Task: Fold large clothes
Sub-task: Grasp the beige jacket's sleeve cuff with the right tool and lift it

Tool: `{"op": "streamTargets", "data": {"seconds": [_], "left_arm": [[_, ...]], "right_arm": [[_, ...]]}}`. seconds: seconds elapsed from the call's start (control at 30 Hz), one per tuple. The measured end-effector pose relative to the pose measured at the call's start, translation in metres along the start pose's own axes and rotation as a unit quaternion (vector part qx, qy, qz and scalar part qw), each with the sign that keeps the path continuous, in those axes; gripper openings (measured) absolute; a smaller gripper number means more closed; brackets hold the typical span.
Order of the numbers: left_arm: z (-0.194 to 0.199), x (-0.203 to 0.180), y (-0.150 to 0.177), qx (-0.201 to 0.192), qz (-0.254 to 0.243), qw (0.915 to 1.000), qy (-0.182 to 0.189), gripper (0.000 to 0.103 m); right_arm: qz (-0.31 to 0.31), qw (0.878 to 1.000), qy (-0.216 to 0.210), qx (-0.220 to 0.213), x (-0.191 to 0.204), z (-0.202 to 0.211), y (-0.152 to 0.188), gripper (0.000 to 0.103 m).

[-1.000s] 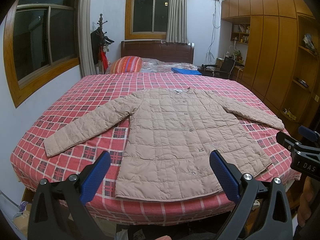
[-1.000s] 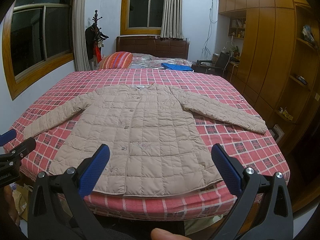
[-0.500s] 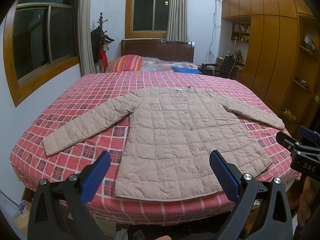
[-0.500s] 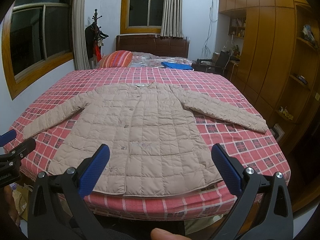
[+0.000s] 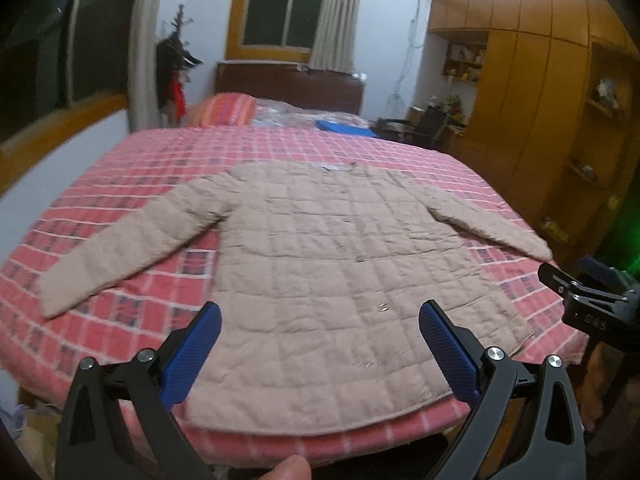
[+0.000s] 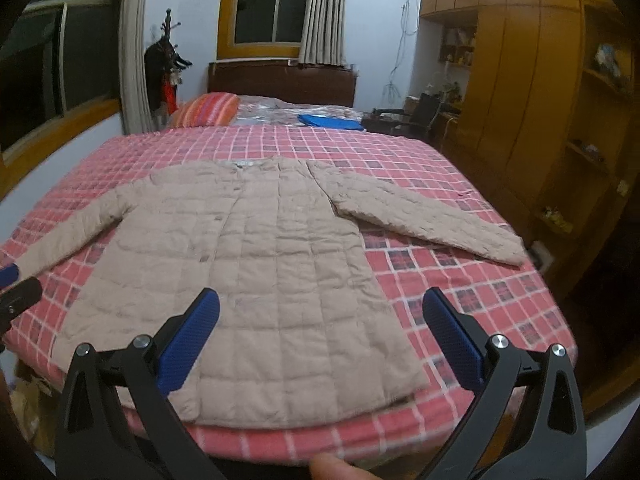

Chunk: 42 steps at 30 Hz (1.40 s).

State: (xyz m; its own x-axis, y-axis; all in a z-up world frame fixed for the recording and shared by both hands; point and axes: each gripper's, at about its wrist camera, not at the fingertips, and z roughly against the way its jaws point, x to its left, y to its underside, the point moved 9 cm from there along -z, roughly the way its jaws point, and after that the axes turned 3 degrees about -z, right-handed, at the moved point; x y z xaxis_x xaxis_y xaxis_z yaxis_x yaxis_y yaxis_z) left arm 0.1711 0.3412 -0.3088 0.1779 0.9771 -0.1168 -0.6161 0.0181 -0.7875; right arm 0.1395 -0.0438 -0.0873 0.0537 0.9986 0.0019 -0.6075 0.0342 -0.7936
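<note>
A beige quilted jacket (image 5: 320, 264) (image 6: 256, 264) lies flat and face up on the red checked bed (image 5: 132, 296) (image 6: 460, 292), both sleeves spread outward, hem toward me. My left gripper (image 5: 320, 340) hangs open above the hem with nothing between its blue pads. Open too and holding nothing, my right gripper (image 6: 320, 336) hovers over the lower right part of the jacket. Each gripper shows at the edge of the other's view. Both views are blurred.
A striped pillow (image 6: 208, 110) and a blue folded item (image 6: 330, 122) lie at the head of the bed by the dark headboard. Wooden wardrobes and shelves (image 6: 540, 100) line the right wall. A coat rack (image 6: 166, 72) stands at the left near the windows.
Both grippers have moved forward and lower toward the jacket, which now fills more of each view. Both stay open. The jacket has not moved.
</note>
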Motion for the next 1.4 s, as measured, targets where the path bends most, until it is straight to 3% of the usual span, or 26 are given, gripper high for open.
{"op": "streamTargets", "data": {"seconds": [0.17, 0.27, 0.3, 0.37, 0.43, 0.47, 0.57, 0.67, 0.8, 0.93, 1.03, 1.23, 1.3, 1.4], "left_arm": [[-0.052, 0.012, -0.023, 0.028, 0.014, 0.9987, 0.041, 0.099], [-0.074, 0.009, -0.043, 0.012, 0.002, 0.9982, 0.059, 0.099], [-0.078, 0.008, -0.049, 0.001, -0.003, 0.9980, 0.063, 0.099], [-0.087, 0.007, -0.065, -0.034, -0.015, 0.9969, 0.069, 0.099], [-0.096, 0.006, -0.074, -0.046, -0.019, 0.9962, 0.071, 0.099], [-0.101, 0.005, -0.077, -0.045, -0.022, 0.9960, 0.074, 0.099], [-0.120, -0.003, -0.083, -0.015, -0.027, 0.9947, 0.098, 0.099], [-0.142, -0.005, -0.087, 0.015, -0.016, 0.9942, 0.105, 0.099], [-0.161, -0.002, -0.086, 0.034, 0.003, 0.9936, 0.108, 0.099], [-0.176, 0.003, -0.087, 0.047, 0.008, 0.9936, 0.103, 0.099], [-0.182, 0.009, -0.092, 0.049, 0.019, 0.9932, 0.103, 0.099], [-0.182, 0.017, -0.109, 0.026, 0.050, 0.9913, 0.119, 0.099], [-0.182, 0.018, -0.113, 0.022, 0.053, 0.9914, 0.118, 0.099], [-0.181, 0.020, -0.115, 0.023, 0.045, 0.9930, 0.106, 0.099]], "right_arm": [[-0.107, 0.994, -0.028, 0.028, -0.066, -0.050, -0.016, 0.101], [-0.213, 0.974, -0.036, 0.059, -0.135, -0.093, -0.020, 0.101], [-0.264, 0.961, -0.043, 0.064, -0.164, -0.107, -0.019, 0.100], [-0.351, 0.933, -0.045, 0.070, -0.213, -0.128, -0.013, 0.089], [-0.412, 0.907, -0.051, 0.075, -0.256, -0.146, -0.007, 0.061], [-0.454, 0.887, -0.051, 0.074, -0.284, -0.156, -0.002, 0.059], [-0.521, 0.850, -0.045, 0.059, -0.336, -0.170, 0.009, 0.058], [-0.594, 0.801, -0.054, 0.041, -0.380, -0.188, 0.026, 0.058], [-0.645, 0.761, -0.064, 0.033, -0.406, -0.214, 0.046, 0.058], [-0.664, 0.744, -0.067, 0.035, -0.418, -0.238, 0.053, 0.058], [-0.663, 0.745, -0.066, 0.032, -0.430, -0.253, 0.055, 0.058], [-0.644, 0.761, -0.067, 0.022, -0.438, -0.275, 0.040, 0.058], [-0.647, 0.759, -0.076, 0.016, -0.440, -0.277, 0.033, 0.058], [-0.651, 0.754, -0.086, 0.012, -0.446, -0.279, 0.029, 0.044]]}}
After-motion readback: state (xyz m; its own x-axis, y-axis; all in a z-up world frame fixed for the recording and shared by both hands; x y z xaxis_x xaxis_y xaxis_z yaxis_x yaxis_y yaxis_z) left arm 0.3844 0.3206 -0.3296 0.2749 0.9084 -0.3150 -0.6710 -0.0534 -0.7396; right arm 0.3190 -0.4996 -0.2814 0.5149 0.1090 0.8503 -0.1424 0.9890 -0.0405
